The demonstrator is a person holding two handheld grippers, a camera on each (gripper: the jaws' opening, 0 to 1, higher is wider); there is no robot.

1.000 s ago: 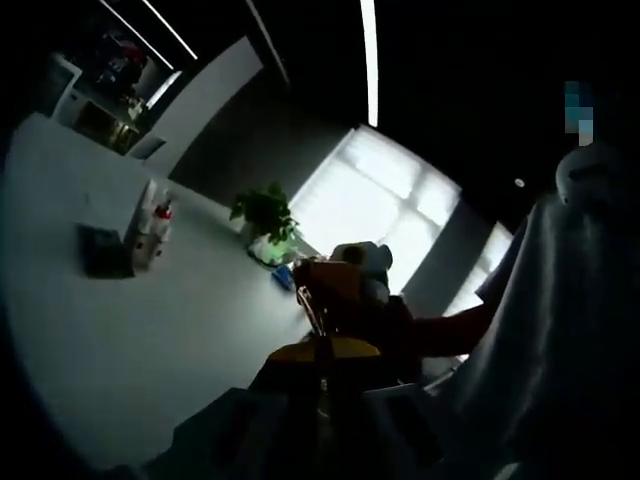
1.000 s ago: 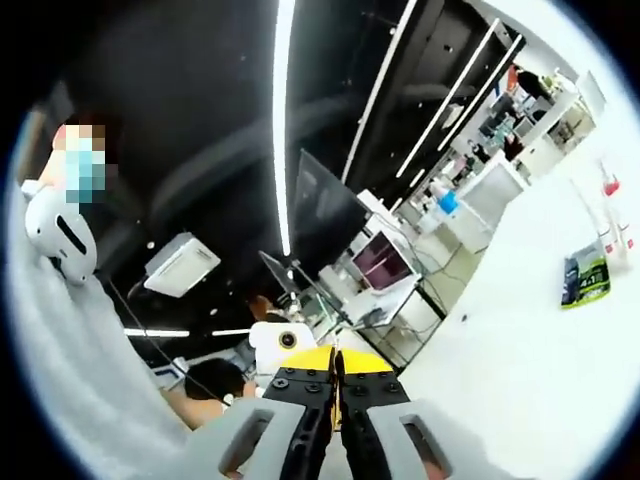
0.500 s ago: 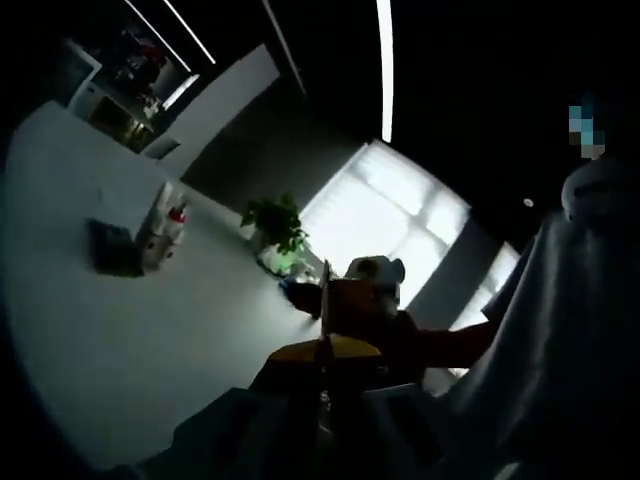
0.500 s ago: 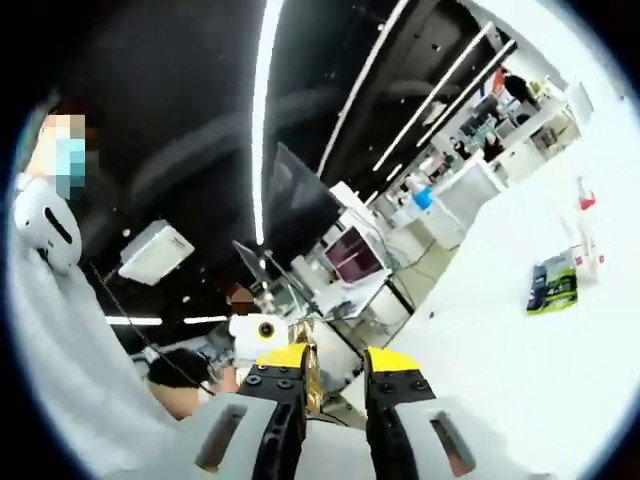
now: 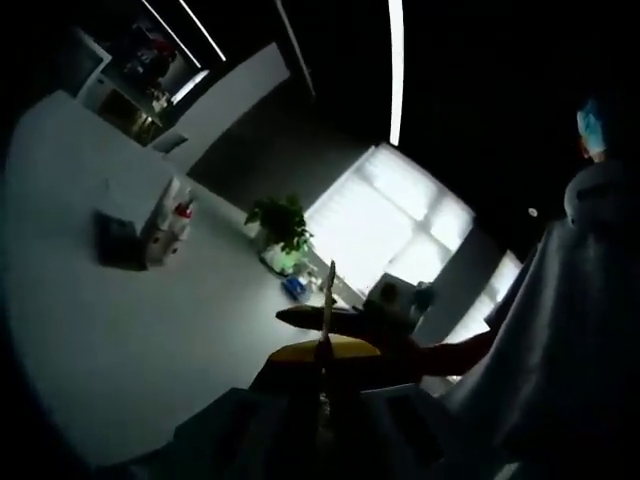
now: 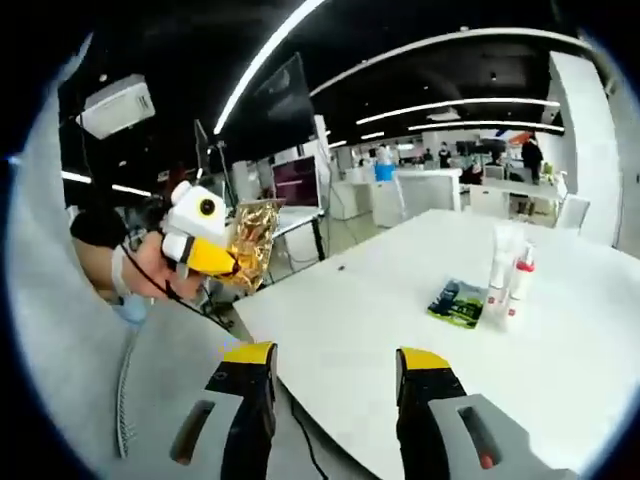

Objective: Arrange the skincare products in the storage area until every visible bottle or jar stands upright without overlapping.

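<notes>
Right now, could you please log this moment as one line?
left hand-held gripper: shut on gold packet | right hand-held gripper: open | tubes: upright on table

Left gripper view looks along its own jaws from above the white table (image 5: 130, 330), rolled so the tabletop slopes, facing a bright window (image 5: 385, 215); right gripper view looks level across the same table (image 6: 420, 330) toward the office; both share the distant tubes (image 5: 168, 215) (image 6: 508, 280) and dark sachet (image 5: 115, 240) (image 6: 455, 303).

Grey right gripper (image 6: 335, 380) with yellow-tipped black fingers (image 6: 250, 385); person wears white.
</notes>
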